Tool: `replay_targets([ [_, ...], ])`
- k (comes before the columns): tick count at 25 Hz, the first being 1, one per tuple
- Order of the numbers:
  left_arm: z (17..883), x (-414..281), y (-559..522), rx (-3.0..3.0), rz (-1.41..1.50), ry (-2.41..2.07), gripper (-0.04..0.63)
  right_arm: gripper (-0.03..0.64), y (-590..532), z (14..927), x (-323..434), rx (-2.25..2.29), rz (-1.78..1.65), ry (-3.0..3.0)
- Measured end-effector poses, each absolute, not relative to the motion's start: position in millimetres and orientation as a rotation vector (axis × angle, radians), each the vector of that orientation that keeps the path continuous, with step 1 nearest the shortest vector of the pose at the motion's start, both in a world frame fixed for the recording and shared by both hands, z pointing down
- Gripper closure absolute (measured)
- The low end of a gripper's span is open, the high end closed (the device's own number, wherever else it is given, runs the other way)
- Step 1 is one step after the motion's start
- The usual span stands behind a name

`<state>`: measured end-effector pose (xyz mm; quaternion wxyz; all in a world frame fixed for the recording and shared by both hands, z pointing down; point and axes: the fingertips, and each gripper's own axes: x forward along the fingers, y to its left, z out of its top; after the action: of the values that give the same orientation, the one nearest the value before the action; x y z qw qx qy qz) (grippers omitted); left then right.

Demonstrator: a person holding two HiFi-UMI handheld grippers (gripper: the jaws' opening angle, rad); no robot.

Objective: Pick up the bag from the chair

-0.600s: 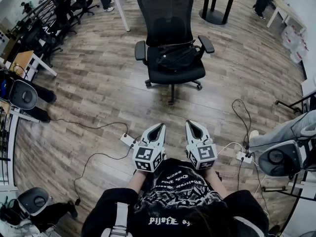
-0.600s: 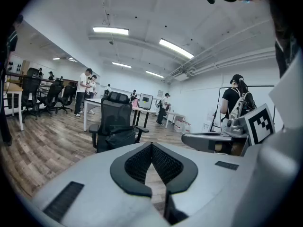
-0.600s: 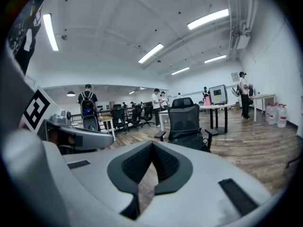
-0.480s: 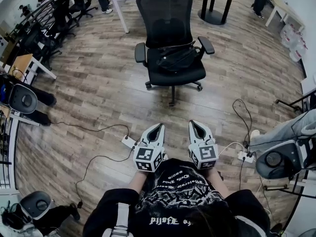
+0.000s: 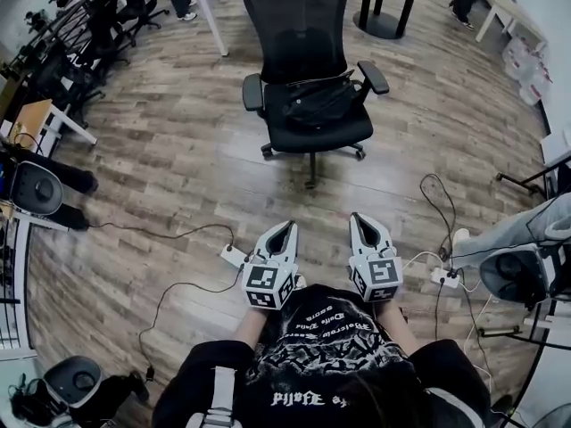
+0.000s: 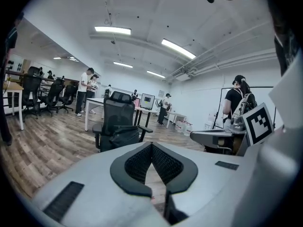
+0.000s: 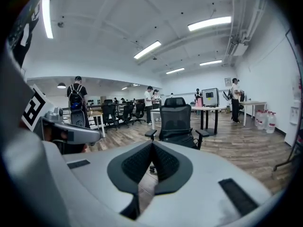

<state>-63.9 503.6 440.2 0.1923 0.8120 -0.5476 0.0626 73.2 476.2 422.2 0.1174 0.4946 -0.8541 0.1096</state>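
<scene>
Both of your grippers are clenched and empty. The left gripper (image 5: 287, 227) shows its jaws pressed tip to tip with nothing between them, and the right gripper (image 5: 359, 218) shows the same. You hold them side by side close to your body, pointing slightly below level. The black bag (image 5: 317, 102) lies on the seat of the black office chair (image 5: 303, 25), well apart from you, with a stretch of bare wooden floor (image 5: 178, 159) in between. From the head view the chair stands almost straight ahead, about on the line that runs between your two grippers, so neither hand looks clearly nearer. In the left gripper view it sits a little left of the jaw tips, and in the right gripper view a little right of them, which suggests both grippers toe inward slightly. The bag's long axis runs across the seat from one armrest toward the other, broadside to you, and its strap seems to lie along the edge nearest the backrest. The pick has not begun. You will probably have to walk up to the chair and release the jaws before either gripper can take hold, and watch the white power strip (image 5: 230, 255) and its cables on the floor by your feet.
</scene>
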Motion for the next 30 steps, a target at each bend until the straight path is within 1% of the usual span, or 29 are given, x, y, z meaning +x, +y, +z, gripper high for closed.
replay_targets([
  [8,440.2,-79.0,502.7,2.260,0.120,-1.509,0.587,0.612,481.4,418.2,62.8,1.466,0.339,-2.538],
  [9,440.0,-81.2,501.3,2.268,0.124,-1.507,0.567,0.568,482.1,418.1,60.5,1.460,0.346,-2.546],
  [10,440.0,-83.4,500.1,2.275,0.128,-1.502,0.521,0.470,483.2,418.2,57.7,1.451,0.352,-2.554],
  [11,439.9,-85.6,499.1,2.279,0.129,-1.495,0.459,0.457,484.4,418.2,55.2,1.446,0.353,-2.558],
  [12,439.2,-87.9,497.8,2.281,0.126,-1.488,0.411,0.457,485.1,418.0,53.1,1.445,0.351,-2.558],
  [13,437.7,-90.3,496.2,2.283,0.119,-1.485,0.367,0.424,485.3,418.0,51.3,1.447,0.353,-2.557],
  [14,435.7,-92.5,494.4,2.288,0.111,-1.483,0.337,0.334,484.9,418.2,49.7,1.450,0.361,-2.558],
  [15,433.8,-94.4,492.7,2.294,0.103,-1.480,0.315,0.296,484.2,418.6,48.5,1.458,0.371,-2.556],
  [20,434.7,-100.4,486.9,2.325,0.121,-1.465,0.257,0.295,479.2,422.9,40.0,1.480,0.363,-2.539],
  [30,445.6,-110.5,482.4,2.322,0.146,-1.398,0.252,0.295,483.5,433.6,25.9,1.493,0.372,-2.489],
])
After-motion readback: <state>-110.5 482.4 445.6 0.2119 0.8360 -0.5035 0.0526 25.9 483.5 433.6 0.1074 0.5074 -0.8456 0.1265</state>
